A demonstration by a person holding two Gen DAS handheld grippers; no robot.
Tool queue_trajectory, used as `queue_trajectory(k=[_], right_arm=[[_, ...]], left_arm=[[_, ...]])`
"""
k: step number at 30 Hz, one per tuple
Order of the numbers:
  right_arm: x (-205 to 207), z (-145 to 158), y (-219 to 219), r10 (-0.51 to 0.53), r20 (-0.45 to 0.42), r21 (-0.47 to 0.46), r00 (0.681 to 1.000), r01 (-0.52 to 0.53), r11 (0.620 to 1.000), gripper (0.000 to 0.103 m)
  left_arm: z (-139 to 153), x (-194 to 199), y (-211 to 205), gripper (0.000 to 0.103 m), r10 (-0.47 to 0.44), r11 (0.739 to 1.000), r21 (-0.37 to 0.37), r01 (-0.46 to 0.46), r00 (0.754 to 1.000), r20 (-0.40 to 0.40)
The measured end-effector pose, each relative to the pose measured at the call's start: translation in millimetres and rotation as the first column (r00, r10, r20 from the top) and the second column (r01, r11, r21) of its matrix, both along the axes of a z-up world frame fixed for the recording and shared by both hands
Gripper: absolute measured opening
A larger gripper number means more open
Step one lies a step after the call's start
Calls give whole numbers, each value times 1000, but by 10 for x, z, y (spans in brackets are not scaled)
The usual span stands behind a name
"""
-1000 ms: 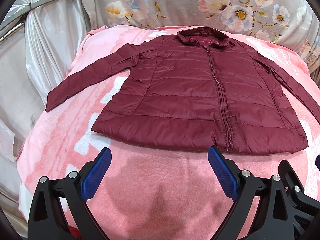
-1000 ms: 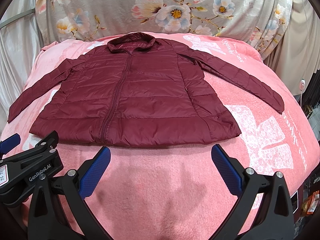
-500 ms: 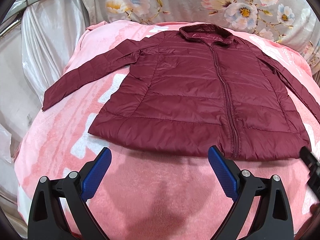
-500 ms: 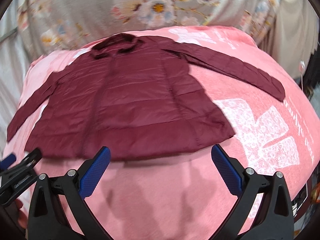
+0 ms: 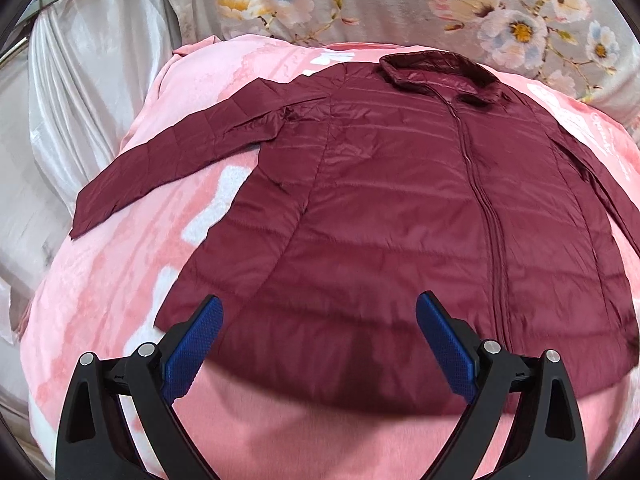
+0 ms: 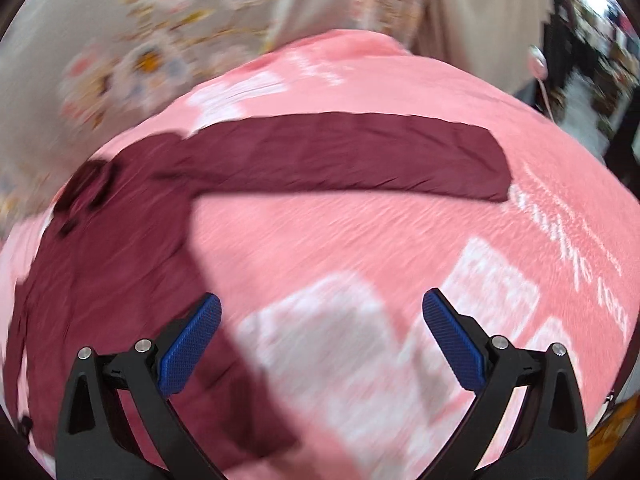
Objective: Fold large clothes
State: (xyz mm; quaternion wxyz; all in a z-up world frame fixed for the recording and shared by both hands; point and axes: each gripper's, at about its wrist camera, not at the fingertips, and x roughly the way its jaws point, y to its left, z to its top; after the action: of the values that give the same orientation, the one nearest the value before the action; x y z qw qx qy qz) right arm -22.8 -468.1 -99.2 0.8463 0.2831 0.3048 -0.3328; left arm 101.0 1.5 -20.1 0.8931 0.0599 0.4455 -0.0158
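A dark red quilted jacket (image 5: 400, 208) lies flat and zipped on the pink blanket (image 5: 132, 280), collar at the far side, sleeves spread out. My left gripper (image 5: 318, 344) is open and empty above the jacket's near hem, left of the zipper. In the blurred right wrist view the jacket's right sleeve (image 6: 352, 156) stretches across the blanket (image 6: 360, 240), and the body (image 6: 112, 264) fills the left. My right gripper (image 6: 320, 340) is open and empty over the blanket, just right of the jacket's hem corner.
A floral cloth (image 5: 400, 0) hangs behind the bed. A white curtain (image 5: 80, 92) and metal rail stand at the left. In the right wrist view the bed's right edge drops off toward dark clutter (image 6: 592, 52) and a beige curtain (image 6: 472, 12).
My left gripper has moved forward over the jacket's hem. My right gripper has swung right and forward, so the right sleeve now sits ahead of it. Both stay open.
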Motion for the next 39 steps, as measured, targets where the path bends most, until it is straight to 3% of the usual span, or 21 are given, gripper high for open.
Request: queue_trajectory(k=[5,11,16,17,18,19,20,21,22,25,29,32,34,35,37,39], right_arm=[[-109,-222,-769,-144,67,133,987,134,982,98],[-168,-504,-1353,-264,114,239,958,232,943,98],[-51,-469,-1519,-292,124,168,948,270,948,98],[-17,-465,-1558,-298,128,160,946,277,947,88],[15,-464,-1611,-308,118,154,944,289,945,72],[16,-460,-1646,-315,116,154,942,296,943,65],[32,-446,-1706,-318,140,168,938,294,941,52],[71,-420,-1758,-313,166,185,935,283,941,26],[108,-397,-1794,-308,178,200,935,272,941,14],[337,-106,-1791,-281,225,150,933,252,956,6],[833,665,-1258,-62,301,-42,951,78,996,5],[1241,1193,-452,195,313,-214,930,-132,968,5],[1494,1395,139,357,283,-302,890,-271,914,5],[1677,1456,542,461,261,-336,848,-368,867,5],[1913,1451,1010,577,231,-344,783,-489,802,5],[2194,1311,1580,691,187,-327,698,-619,714,5]], left_arm=[[-61,298,7,95,23,1000,6,-23,1000,-8],[-158,555,66,95,56,998,9,-56,998,-16],[-227,713,104,95,70,997,14,-70,997,-26],[-236,730,111,95,74,997,14,-74,997,-27],[-243,755,121,95,79,997,13,-78,997,-28],[-251,780,132,95,83,997,13,-82,996,-29],[-258,811,149,95,88,996,12,-88,996,-31],[-264,838,161,95,93,996,12,-93,995,-32],[-267,874,181,95,100,995,13,-99,994,-33],[-260,963,238,95,118,993,9,-118,992,-33],[-241,1074,311,95,144,990,5,-144,989,-26],[-228,1157,361,95,163,987,-3,-163,986,-23],[-224,1204,391,95,172,985,-10,-172,985,-25],[-226,1235,411,95,177,984,-16,-178,984,-28],[-231,1260,435,95,184,983,-20,-185,982,-32],[-230,1288,470,95,190,981,-26,-191,981,-34]])
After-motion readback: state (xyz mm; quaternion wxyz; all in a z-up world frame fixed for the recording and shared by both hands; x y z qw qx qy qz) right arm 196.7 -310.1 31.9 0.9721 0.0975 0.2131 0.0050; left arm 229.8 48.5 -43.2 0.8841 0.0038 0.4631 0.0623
